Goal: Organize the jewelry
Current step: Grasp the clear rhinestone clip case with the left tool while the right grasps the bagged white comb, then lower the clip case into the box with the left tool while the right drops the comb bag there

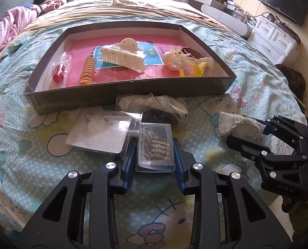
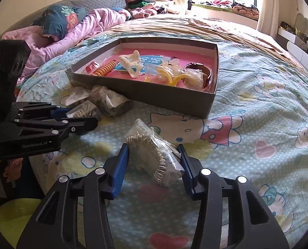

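Clear case [image 1: 155,148]: rigid, slick, light; left gripper [image 1: 155,148] fingers pinching long sides. Bagged bracelet [image 2: 154,157]: soft (crinkly), right gripper [image 2: 154,159] fingers nipping bag.

Packets [image 1: 155,145] lie on the bed [image 1: 247,87] before the tray [image 1: 131,98].

Glossy clear plastic case [image 1: 155,148] holds sparkly metallic clips; crinkled clear bag [image 2: 154,155] at twelve o'clock from the right camera; matt cardboard tray [image 1: 133,97]; soft printed cotton bedsheet [image 1: 39,145].
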Available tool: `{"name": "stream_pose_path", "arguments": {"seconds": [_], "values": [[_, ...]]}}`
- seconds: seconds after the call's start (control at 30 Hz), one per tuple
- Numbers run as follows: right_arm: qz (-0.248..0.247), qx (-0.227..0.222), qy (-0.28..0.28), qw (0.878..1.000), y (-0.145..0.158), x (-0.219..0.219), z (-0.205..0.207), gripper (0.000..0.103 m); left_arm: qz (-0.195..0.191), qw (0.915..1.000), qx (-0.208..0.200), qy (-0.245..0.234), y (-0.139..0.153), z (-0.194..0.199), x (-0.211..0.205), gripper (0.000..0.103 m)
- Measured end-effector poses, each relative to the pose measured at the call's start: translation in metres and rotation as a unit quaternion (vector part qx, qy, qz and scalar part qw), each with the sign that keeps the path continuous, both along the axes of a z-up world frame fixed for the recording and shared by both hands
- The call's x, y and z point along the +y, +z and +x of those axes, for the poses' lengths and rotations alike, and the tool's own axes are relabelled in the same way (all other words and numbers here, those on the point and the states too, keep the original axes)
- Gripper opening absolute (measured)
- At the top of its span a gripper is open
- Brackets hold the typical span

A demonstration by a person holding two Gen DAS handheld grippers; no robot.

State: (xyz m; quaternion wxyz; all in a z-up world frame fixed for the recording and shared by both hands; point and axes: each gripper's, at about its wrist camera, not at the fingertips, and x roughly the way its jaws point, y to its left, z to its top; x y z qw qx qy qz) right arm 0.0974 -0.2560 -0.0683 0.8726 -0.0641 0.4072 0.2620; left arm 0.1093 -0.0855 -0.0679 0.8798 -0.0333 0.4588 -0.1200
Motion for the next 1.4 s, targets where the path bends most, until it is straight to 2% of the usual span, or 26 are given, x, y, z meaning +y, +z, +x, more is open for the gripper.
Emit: {"name": "stream_pose_path", "arguments": {"seconds": [0.17, 0.3, 0.47, 0.63, 1.4], "values": [[0.005, -0.005, 0.002, 1.0, 0.011, -0.001, -0.005, 0.045, -0.004, 0.9999, -0.005, -0.013, 0.008, -0.014, 0.001, 0.025], [0.01, -0.013, 0.002, 1.0, 0.021, -0.003, -0.008, 0.045, -0.013, 0.9995, -0.025, -0.013, 0.026, -0.025, 0.005, 0.025], [0.015, -0.025, 0.005, 1.0, 0.035, -0.003, -0.011, 0.045, -0.019, 0.9984, -0.053, 0.001, 0.05, -0.032, 0.018, 0.025], [0.018, -0.035, 0.015, 0.999, 0.046, 0.004, -0.012, 0.045, -0.024, 0.9972, -0.068, 0.019, 0.062, -0.034, 0.032, 0.025], [0.031, -0.057, 0.055, 0.996, 0.067, 0.044, -0.002, 0.045, -0.04, 0.9944, -0.077, 0.061, 0.066, -0.027, 0.065, 0.025]]}}
